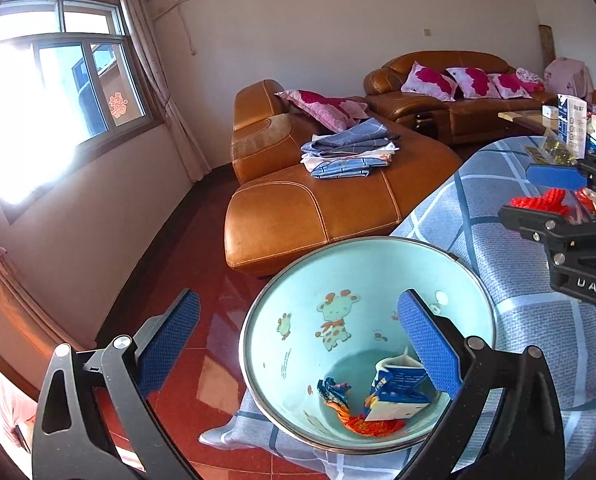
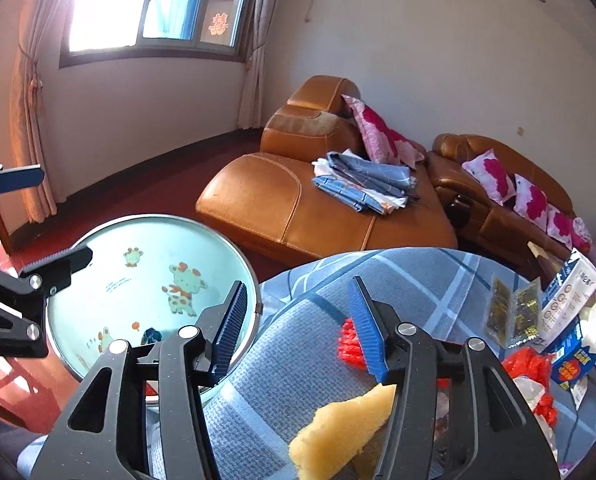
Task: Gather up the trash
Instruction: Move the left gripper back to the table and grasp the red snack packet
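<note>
A light-blue bin (image 1: 358, 264) with cartoon giraffes stands at the edge of the plaid-covered table (image 1: 518, 280). In it lie a blue-and-white carton (image 1: 398, 392) and crumpled wrappers (image 1: 338, 396). My left gripper (image 1: 298, 344) is open and straddles the bin's rim, one finger inside and one outside, with neither pad pressing. My right gripper (image 2: 298, 332) is open above the cloth beside the bin (image 2: 109, 264), pads bare. A yellow spongy piece (image 2: 338, 432) lies low by its right finger. A red crumpled wrapper (image 2: 348, 344) sits just behind that finger.
More litter lies at the table's right: a milk carton (image 2: 566, 300), a blue box (image 2: 574, 360), red plastic (image 2: 530, 364) and gold sachets (image 2: 514, 312). A tan leather sofa (image 1: 318, 208) with folded cloths (image 1: 350, 152) stands beyond, on a red tiled floor (image 1: 217, 360).
</note>
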